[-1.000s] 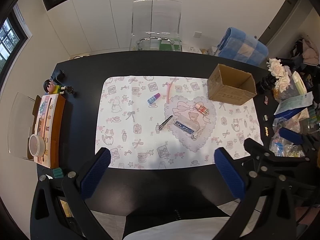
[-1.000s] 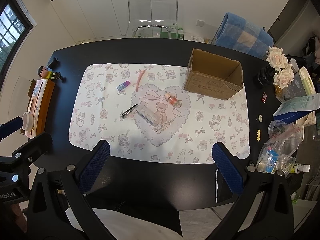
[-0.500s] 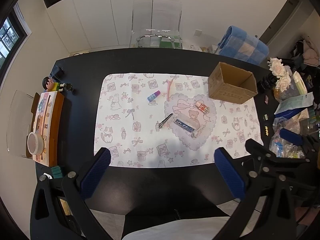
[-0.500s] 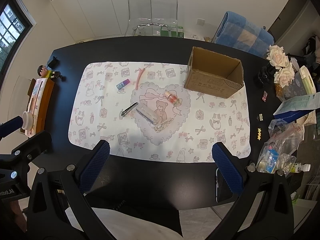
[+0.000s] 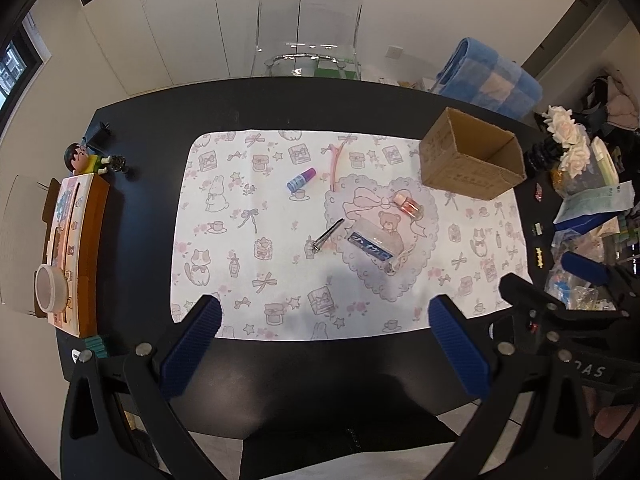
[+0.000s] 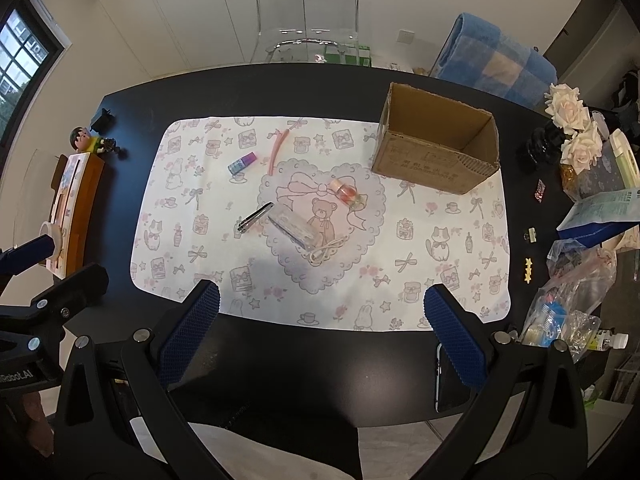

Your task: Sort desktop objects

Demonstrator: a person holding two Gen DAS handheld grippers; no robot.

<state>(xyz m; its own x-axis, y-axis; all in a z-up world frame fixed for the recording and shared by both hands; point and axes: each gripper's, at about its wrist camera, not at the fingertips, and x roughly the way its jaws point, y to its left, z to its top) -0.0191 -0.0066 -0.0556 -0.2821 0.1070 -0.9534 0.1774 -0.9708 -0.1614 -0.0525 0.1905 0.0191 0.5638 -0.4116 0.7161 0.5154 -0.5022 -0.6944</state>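
Black table (image 6: 320,92) carries a white printed mat (image 6: 192,184). On its heart motif lie a clear case (image 6: 292,229) and a small bottle (image 6: 347,193), with a clip (image 6: 256,217) just left of the case and a purple tube (image 6: 241,163) and pink stick (image 6: 277,148) farther back. An open box (image 6: 436,140) sits at the mat's far right corner. Both the left gripper (image 5: 324,344) and the right gripper (image 6: 320,338) hover over the near edge, jaws spread and holding nothing, well short of the items.

matt brown corrugated cardboard box (image 6: 436,148), smooth glossy black table (image 6: 304,88), matt white printed paper mat (image 6: 180,184), shiny slim metal clip (image 6: 255,216), clear plastic chair (image 6: 306,4).
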